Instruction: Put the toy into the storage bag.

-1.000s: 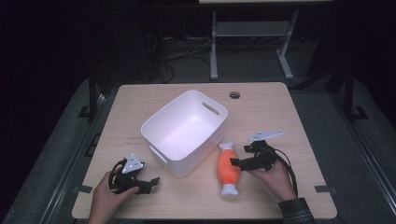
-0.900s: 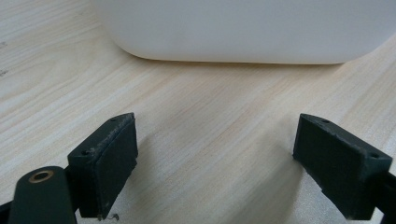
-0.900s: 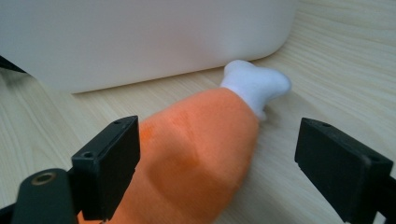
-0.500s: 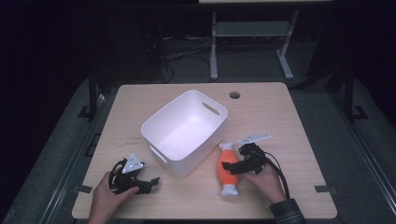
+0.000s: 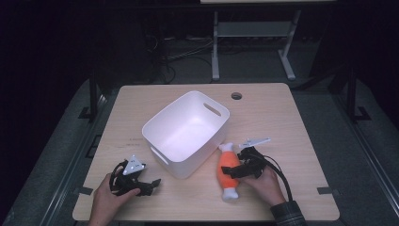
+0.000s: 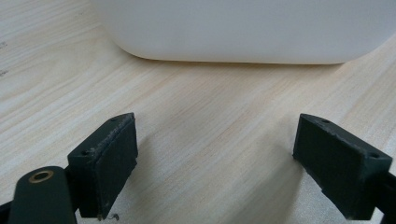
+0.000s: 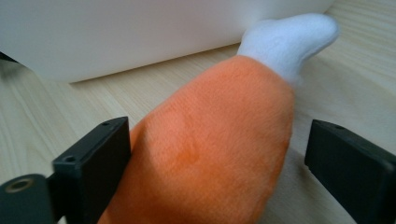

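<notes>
- Left gripper (image 5: pixel 149 182) at near-left table edge, held in a hand (image 5: pixel 107 203), resting low on the wood; jaws spread wide, nothing between them but bare tabletop (image 6: pixel 219 140).
- Right gripper (image 5: pixel 234 170) at near-right, held in the other hand (image 5: pixel 263 184), grey plate on top, cable trailing back toward the sleeve.
- Right jaws spread apart, straddling the orange body of a plush toy (image 5: pixel 229 171); in right gripper view left jaw sits just against the plush (image 7: pixel 210 154), right jaw clear of it with a gap. Not clamped.
- Plush toy lying flat on the table, near-right of centre, long axis running near to far; orange middle, white tips at both ends.
- Far white tip of the toy just beside the near-right wall of a white bin (image 5: pixel 188 134); touching or not, cannot tell.
- White bin sitting mid-table, turned at an angle, upright, slot handles in the end walls, inside looks bare.
- In left gripper view, bin wall (image 6: pixel 243 32) straight ahead of the spread jaws, well apart from them.
- Round cable hole (image 5: pixel 236 96) in the tabletop at far right of centre.
- Beyond the table (image 5: pixel 291 122): dark floor, metal frame legs (image 5: pixel 215 42), loose cables.
</notes>
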A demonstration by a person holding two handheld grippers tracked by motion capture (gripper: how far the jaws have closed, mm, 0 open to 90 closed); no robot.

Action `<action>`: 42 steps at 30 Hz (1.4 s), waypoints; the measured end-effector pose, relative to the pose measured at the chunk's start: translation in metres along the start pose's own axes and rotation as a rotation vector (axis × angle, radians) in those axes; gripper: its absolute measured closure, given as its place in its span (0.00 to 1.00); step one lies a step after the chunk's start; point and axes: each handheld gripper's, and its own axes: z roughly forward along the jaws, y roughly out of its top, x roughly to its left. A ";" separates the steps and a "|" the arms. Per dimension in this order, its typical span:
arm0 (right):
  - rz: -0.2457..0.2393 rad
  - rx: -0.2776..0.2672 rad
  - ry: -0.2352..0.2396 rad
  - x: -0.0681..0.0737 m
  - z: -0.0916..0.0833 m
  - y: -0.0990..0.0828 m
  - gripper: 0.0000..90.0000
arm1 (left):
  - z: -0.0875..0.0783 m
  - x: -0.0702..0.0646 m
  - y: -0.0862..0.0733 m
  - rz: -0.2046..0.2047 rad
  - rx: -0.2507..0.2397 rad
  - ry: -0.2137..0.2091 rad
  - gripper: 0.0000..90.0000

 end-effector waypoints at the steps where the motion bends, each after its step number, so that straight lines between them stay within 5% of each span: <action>1: -0.003 -0.010 0.011 -0.001 0.001 -0.001 0.14 | 0.000 0.000 0.000 0.000 0.000 0.000 0.14; 10: -0.025 -0.028 0.039 0.002 0.002 -0.005 0.29 | 0.000 0.000 0.000 0.000 0.000 0.000 0.14; 16: -0.081 -0.036 0.028 0.005 -0.002 -0.004 0.45 | 0.000 0.000 0.000 0.000 0.000 0.000 0.14; 27: -0.143 -0.041 0.027 0.004 -0.016 -0.003 0.45 | 0.000 0.000 0.000 0.000 0.001 0.000 0.14; 42: -0.150 -0.061 0.028 -0.009 -0.044 -0.010 0.45 | 0.000 0.000 0.000 0.000 -0.001 0.000 0.14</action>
